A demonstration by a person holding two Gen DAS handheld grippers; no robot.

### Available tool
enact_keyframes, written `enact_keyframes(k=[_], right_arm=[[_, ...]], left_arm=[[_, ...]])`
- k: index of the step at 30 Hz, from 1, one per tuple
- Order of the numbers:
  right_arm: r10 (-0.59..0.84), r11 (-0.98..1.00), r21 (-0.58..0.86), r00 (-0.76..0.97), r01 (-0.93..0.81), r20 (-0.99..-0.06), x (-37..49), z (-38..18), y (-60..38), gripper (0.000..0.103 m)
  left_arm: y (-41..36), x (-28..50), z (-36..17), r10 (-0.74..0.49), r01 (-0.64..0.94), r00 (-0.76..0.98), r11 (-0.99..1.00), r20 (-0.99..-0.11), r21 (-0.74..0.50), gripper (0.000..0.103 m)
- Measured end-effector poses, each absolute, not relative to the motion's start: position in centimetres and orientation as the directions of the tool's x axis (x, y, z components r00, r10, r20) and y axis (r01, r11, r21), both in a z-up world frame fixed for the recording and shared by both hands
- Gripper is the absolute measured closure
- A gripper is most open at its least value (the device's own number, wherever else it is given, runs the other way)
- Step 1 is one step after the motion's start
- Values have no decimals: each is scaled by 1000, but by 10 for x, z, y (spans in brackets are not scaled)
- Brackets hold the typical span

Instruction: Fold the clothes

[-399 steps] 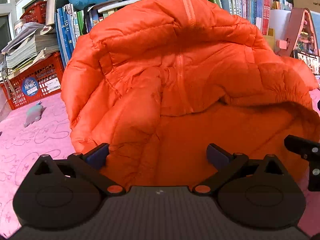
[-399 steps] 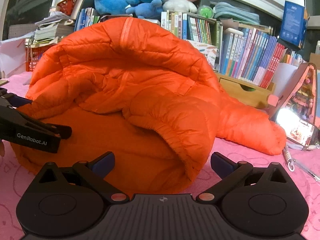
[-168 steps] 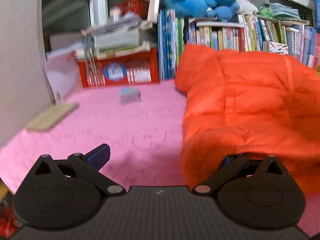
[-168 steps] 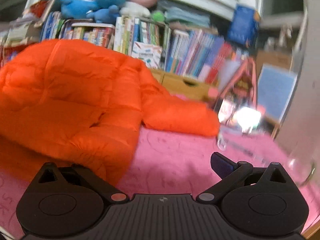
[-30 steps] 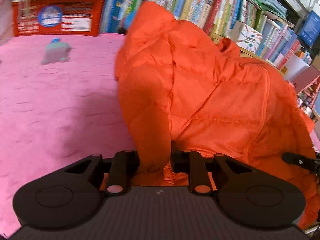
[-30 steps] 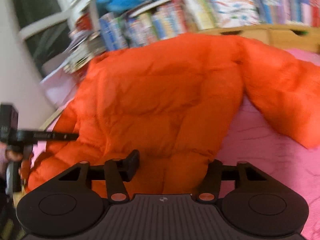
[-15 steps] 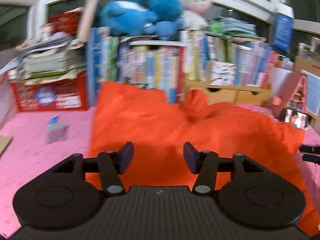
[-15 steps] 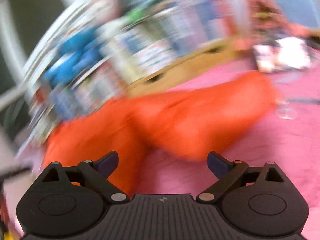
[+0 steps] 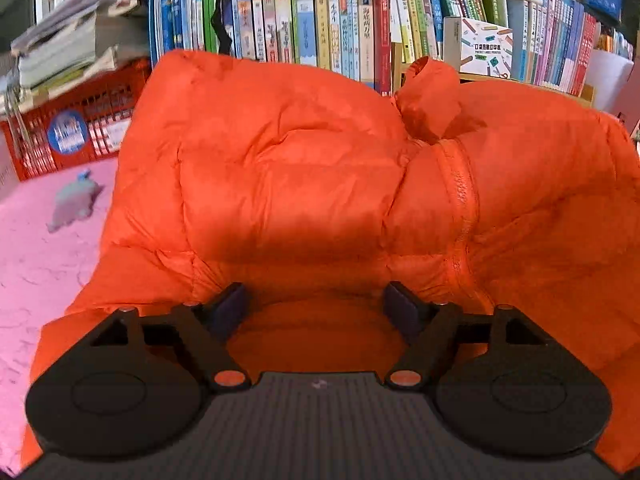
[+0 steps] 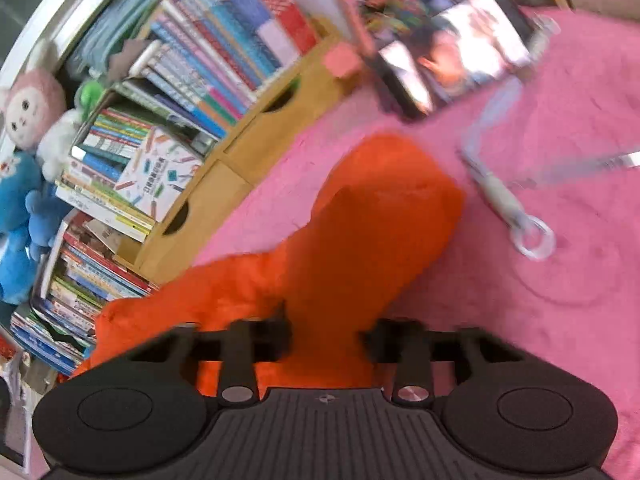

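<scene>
Lying in a puffy heap on the pink cover (image 9: 36, 248), in front of the row of books (image 9: 320, 24): orange down jacket (image 9: 288, 168), zip seam (image 9: 460, 196) facing up and running toward the near edge. Hovering right at the near edge of the heap: left gripper (image 9: 316, 312), jaws standing wide and having just been opening, pads clear of the fabric on both sides, nothing pinched. Sitting well apart to the left on the cover: small grey toy (image 9: 74, 204), with a red crate (image 9: 76, 128) behind it. Stretching away across the pink cover in the tilted right wrist view: jacket sleeve (image 10: 372, 232). Clamping on the near part of that sleeve: right gripper (image 10: 326, 340), jaws drawn narrow, having just been closing, orange fabric bunching between the fingertips. Resting just beside the sleeve's far end: pale tool with a ring (image 10: 516, 216). Showing some motion blur in the right wrist view.
</scene>
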State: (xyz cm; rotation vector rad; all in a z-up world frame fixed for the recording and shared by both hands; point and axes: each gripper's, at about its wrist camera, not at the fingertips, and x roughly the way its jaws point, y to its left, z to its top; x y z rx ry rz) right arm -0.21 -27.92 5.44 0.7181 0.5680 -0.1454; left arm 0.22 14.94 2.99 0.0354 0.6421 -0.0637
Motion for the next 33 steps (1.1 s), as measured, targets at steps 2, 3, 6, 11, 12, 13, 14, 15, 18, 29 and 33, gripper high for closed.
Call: enact_keyframes(k=[2, 3, 6, 11, 12, 13, 14, 15, 18, 29, 33], right_arm=[[28, 889, 420, 896, 180, -442, -8, 89, -221, 79], [21, 939, 323, 921, 116, -390, -11, 106, -192, 79], [165, 985, -3, 941, -174, -296, -28, 131, -87, 74], [429, 819, -182, 791, -545, -437, -71, 95, 6, 46], [430, 811, -189, 784, -553, -448, -79, 89, 8, 42], [413, 820, -202, 797, -536, -441, -86, 86, 4, 34], [411, 822, -193, 794, -535, -449, -90, 86, -3, 30], [423, 827, -164, 788, -538, -447, -95, 88, -14, 25], [434, 861, -86, 812, -502, -391, -101, 107, -53, 19], [449, 740, -324, 792, -589, -413, -97, 98, -41, 11], [321, 695, -502, 847, -515, -424, -95, 76, -18, 26]], left_arm=[[154, 2, 30, -70, 77, 795, 997, -603, -14, 21], [154, 2, 30, -73, 79, 794, 997, -603, -17, 20], [155, 3, 31, -80, 82, 793, 996, -605, -24, 18], [157, 4, 33, -109, 93, 790, 994, -603, -58, 14], [158, 5, 33, -114, 96, 789, 993, -603, -62, 13], [158, 5, 33, -119, 99, 788, 993, -604, -66, 12], [158, 6, 33, -123, 102, 787, 992, -604, -69, 11], [158, 6, 33, -126, 104, 786, 992, -605, -72, 10], [158, 6, 33, -134, 107, 785, 991, -605, -80, 9], [161, 8, 34, -146, 113, 780, 989, -608, -92, 8], [162, 9, 35, -148, 115, 778, 989, -610, -93, 7]])
